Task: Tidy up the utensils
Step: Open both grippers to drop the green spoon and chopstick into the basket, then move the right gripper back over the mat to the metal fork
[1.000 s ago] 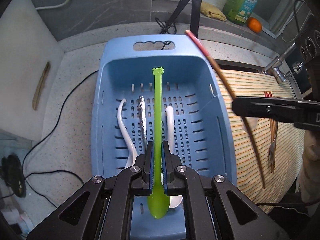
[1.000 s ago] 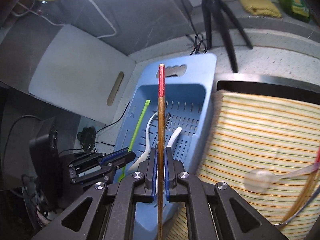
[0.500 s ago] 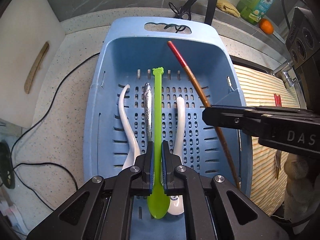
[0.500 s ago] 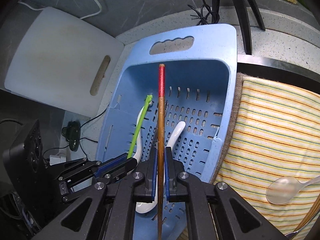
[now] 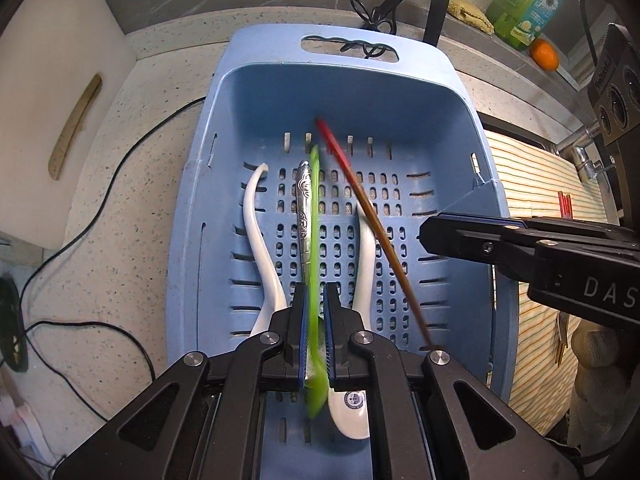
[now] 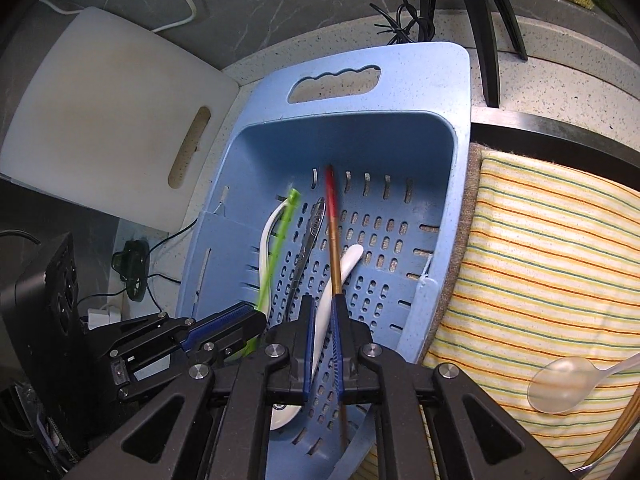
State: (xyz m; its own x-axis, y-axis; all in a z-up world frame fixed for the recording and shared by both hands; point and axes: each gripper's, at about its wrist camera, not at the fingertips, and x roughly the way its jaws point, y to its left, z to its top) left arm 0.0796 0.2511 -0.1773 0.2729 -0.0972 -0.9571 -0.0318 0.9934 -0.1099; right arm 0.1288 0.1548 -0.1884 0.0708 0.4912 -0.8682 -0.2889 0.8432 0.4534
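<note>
blue plastic basket (image 5: 472, 128) is occupied by a green spoon (image 5: 312, 216), blurred between the parted fingers of the left gripper (image 5: 314, 320); a red-tipped chopstick (image 6: 333, 236) is seen loose between the right gripper (image 6: 322, 344) fingers, also parted.

Left gripper (image 5: 314, 320) straddles a blurred lime-green plastic spoon (image 5: 314, 248) above a pale-blue perforated plastic basket (image 5: 440, 80).
</note>
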